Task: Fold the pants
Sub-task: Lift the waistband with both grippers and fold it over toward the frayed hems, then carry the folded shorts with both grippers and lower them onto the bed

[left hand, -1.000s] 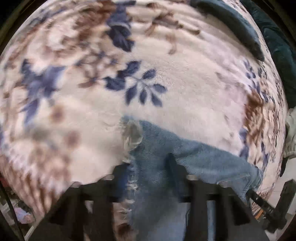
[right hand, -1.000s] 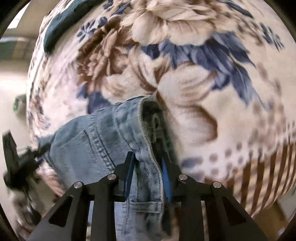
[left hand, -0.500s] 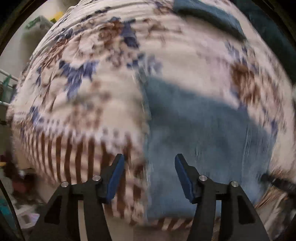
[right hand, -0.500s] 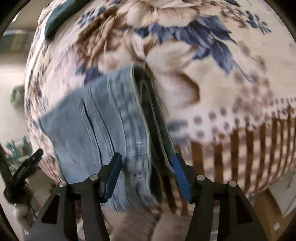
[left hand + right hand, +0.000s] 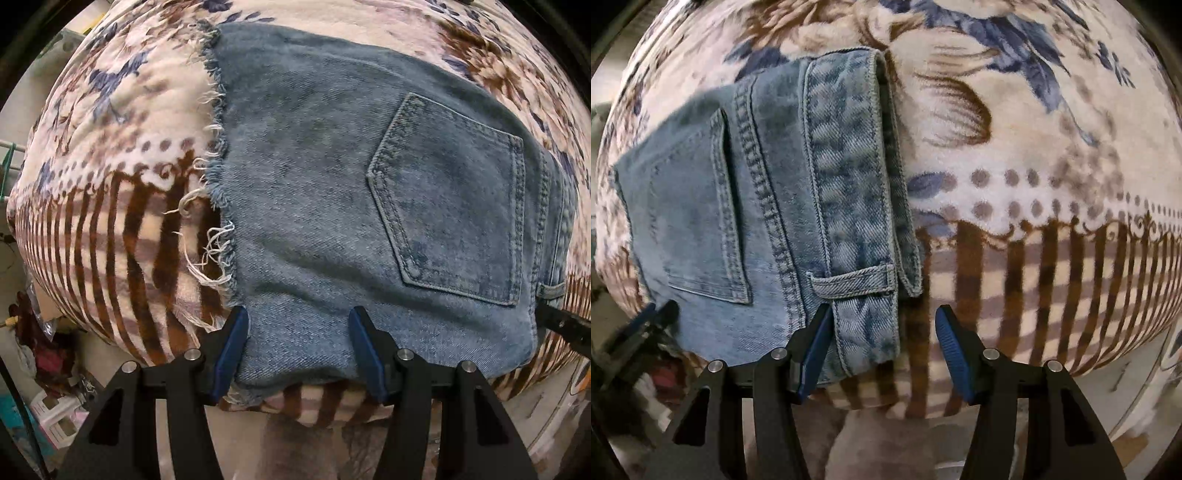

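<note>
The blue denim pants (image 5: 332, 206) lie folded in a flat rectangle on a floral blanket (image 5: 122, 155). A back pocket (image 5: 458, 206) faces up and the frayed hem (image 5: 214, 177) is at the left. My left gripper (image 5: 297, 347) is open and empty, just off the near folded edge. In the right wrist view the waistband (image 5: 849, 177) with its belt loop (image 5: 853, 282) forms the right end of the pants (image 5: 713, 206). My right gripper (image 5: 882, 343) is open and empty at the waistband's near corner.
The blanket's brown striped border (image 5: 1052, 295) hangs over the near edge of the bed. Clutter and boxes (image 5: 48, 398) sit on the floor at the lower left. The other gripper (image 5: 561, 325) shows at the right edge of the left wrist view.
Both grippers have let go of the denim, opened, and drawn back toward the near edge of the bed. The pants now lie folded flat on the blanket.
</note>
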Tool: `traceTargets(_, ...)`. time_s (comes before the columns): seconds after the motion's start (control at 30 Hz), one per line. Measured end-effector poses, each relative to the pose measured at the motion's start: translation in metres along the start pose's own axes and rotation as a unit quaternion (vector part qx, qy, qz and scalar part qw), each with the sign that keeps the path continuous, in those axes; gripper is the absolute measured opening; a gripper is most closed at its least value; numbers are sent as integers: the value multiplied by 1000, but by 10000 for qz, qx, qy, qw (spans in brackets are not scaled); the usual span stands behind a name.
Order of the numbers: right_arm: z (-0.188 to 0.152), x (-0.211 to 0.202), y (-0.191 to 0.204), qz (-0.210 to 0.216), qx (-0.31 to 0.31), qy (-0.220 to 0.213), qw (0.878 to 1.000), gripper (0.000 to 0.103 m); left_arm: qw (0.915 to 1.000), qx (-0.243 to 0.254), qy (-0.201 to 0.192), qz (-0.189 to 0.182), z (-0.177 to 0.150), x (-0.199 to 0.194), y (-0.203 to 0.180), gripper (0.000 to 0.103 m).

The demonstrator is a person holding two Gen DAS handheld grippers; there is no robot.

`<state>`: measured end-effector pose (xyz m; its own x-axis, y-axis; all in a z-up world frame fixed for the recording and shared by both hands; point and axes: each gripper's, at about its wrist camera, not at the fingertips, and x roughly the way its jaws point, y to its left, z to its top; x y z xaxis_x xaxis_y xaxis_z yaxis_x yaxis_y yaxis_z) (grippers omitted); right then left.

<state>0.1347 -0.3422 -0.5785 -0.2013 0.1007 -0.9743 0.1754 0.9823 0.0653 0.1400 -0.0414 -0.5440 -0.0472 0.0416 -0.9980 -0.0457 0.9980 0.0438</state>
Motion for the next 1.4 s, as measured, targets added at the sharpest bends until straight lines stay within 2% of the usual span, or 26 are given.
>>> traceTargets(0.13, -2, 12, 12, 17, 86, 39, 10000, 59, 9999, -63, 85, -63, 17, 16, -3, 54)
traceTargets(0.2, -1, 18, 14, 123, 163, 125, 9997, 59, 9993, -186, 99, -321, 26, 14, -1, 54)
traceTargets(0.23, 0, 15, 15, 283, 200, 174, 9992, 62, 9977, -340, 29, -591, 27, 5, 9, 54)
traceTargets(0.3, 1, 9, -1, 613, 219, 194, 9977, 62, 9873, -887, -225, -1300, 32, -11, 37, 54)
traceTargets(0.33, 1, 2, -4, 822, 272, 127, 9962, 65, 9770, -1248, -395, -1681, 35, -16, 56, 54)
traceTargets(0.4, 5, -9, -13, 928, 308, -73, 9952, 75, 9688, -1533, -491, -1885, 45, -16, 79, 57)
traceTargets(0.47, 10, -18, -18, 1039, 313, -306, 9936, 79, 9628, -1630, -540, -2087, 57, -8, 94, 89)
traceTargets(0.57, 28, -7, -28, 1514, 480, -278, 9869, 79, 9533, -1599, -424, -2527, 74, 12, 99, 90)
traceTargets(0.67, 51, 22, -41, 2131, 697, -92, 9745, 79, 9487, -1550, -225, -2745, 90, 22, 85, 90)
traceTargets(0.73, 65, 39, -48, 2585, 683, 4, 9636, 79, 9508, -1416, -165, -2751, 98, 29, 74, 90)
traceTargets(0.83, 77, 55, -45, 2946, 486, 107, 9543, 85, 9574, -1152, -177, -2641, 106, 30, 57, 88)
traceTargets(0.9, 80, 61, -44, 3045, 376, 150, 9517, 86, 9544, -1095, -269, -2764, 103, 24, 52, 88)
traceTargets(0.97, 83, 62, -44, 3331, 477, 222, 9414, 86, 9460, -986, -409, -3061, 100, 12, 41, 87)
traceTargets(1.0, 83, 59, -47, 3529, 487, 242, 9341, 86, 9469, -868, -448, -3064, 100, 9, 35, 87)
traceTargets(1.03, 82, 58, -44, 3686, 464, 258, 9281, 86, 9524, -704, -460, -2929, 100, 10, 28, 87)
traceTargets(1.07, 82, 57, -41, 3672, 412, 260, 9289, 86, 9582, -594, -423, -2767, 100, 15, 24, 87)
traceTargets(1.13, 85, 62, -32, 3478, 309, 322, 9365, 86, 9617, -664, -212, -2650, 103, 35, 26, 86)
traceTargets(1.23, 92, 68, -19, 3367, 349, 388, 9401, 84, 9553, -944, -142, -2797, 107, 38, 36, 86)
traceTargets(1.27, 92, 64, -21, 3315, 375, 375, 9420, 84, 9555, -957, -159, -2786, 107, 35, 38, 86)
traceTargets(1.4, 85, 45, -17, 2698, -25, 2, 9629, 84, 9579, -900, -167, -2722, 101, 36, 39, 86)
